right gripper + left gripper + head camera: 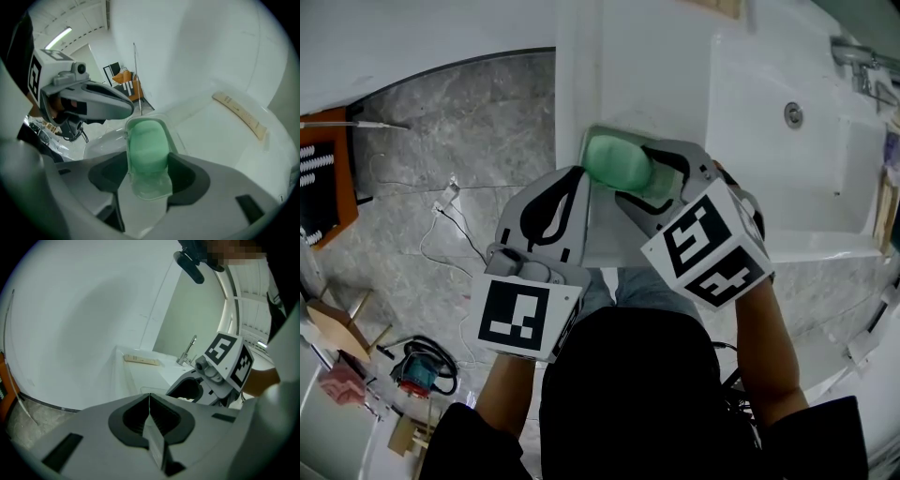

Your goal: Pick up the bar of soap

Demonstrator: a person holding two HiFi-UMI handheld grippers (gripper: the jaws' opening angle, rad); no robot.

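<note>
A green bar of soap [619, 161] [147, 145] lies in a clear dish [150, 187] on the left ledge of a white sink [656, 75]. My right gripper [636, 174] [147, 158] points steeply down at it. Its jaws stand wide, one on each side of the soap and dish. The dark pads [185, 176] sit close against the sides, and no squeeze shows. My left gripper [574, 178] [150, 397] hangs just left of the dish with its pads together and nothing between them. The right gripper's marker cube [229, 362] shows in the left gripper view.
The basin [787, 178] with its drain [793, 114] lies right of the soap, and a tap [187, 350] stands behind it. A flat beige strip [239, 115] lies on the far ledge. A white wall rises behind. Cables and tools [417, 370] lie on the grey floor at left.
</note>
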